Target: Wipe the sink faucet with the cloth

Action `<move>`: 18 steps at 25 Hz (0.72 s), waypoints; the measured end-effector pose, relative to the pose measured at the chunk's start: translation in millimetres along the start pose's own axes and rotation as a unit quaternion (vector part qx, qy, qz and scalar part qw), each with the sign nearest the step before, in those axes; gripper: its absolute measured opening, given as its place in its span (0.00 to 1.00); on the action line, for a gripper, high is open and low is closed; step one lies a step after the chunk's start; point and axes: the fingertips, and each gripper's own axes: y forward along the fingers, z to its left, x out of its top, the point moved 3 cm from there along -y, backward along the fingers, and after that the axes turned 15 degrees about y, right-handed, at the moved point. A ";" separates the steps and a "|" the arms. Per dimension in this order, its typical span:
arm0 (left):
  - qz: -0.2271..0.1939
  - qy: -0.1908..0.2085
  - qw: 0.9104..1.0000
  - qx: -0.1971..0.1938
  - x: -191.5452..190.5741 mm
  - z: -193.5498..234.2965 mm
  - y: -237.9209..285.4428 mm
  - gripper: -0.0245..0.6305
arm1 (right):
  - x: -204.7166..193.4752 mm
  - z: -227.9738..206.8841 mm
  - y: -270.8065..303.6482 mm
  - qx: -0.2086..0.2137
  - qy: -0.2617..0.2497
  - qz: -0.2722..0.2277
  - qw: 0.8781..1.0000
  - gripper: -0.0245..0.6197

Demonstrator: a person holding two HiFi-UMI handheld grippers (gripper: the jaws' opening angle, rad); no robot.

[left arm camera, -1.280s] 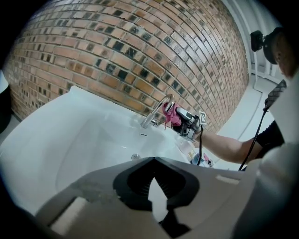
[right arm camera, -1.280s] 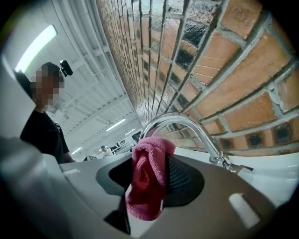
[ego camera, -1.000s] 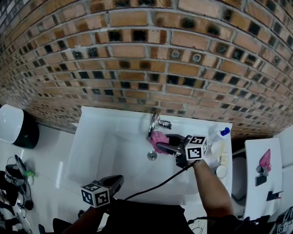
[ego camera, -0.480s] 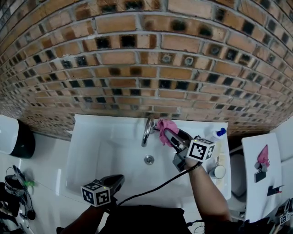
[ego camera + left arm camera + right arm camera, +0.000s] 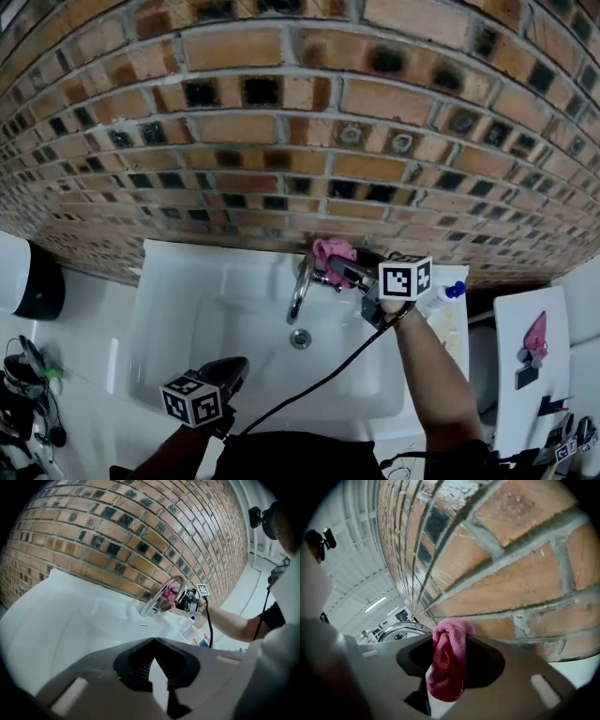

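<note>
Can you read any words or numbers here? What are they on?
No readable words or numbers anywhere.
White marker cube on the right gripper: black square pattern, no letters.
White marker cube on the left gripper: the same.
White plastic bottle with blue cap: too small to read.
Pink cloth in the right gripper: no print.
</note>
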 end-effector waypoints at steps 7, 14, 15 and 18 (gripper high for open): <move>0.009 -0.024 1.000 0.008 4.8 11.9 21.8 0.05 | -8.4 -29.0 33.4 0.026 0.032 0.043 0.998 0.31; 0.017 -0.040 0.999 0.009 7.8 17.4 30.2 0.05 | -14.9 -23.9 46.2 0.065 0.021 0.071 0.995 0.31; 0.017 -0.039 0.999 0.008 8.5 18.6 30.9 0.05 | -14.0 -23.5 45.9 0.069 0.017 0.069 0.995 0.31; 0.018 -0.039 0.999 0.005 9.4 20.4 32.1 0.05 | -9.9 -15.7 42.2 0.082 0.010 0.064 0.995 0.30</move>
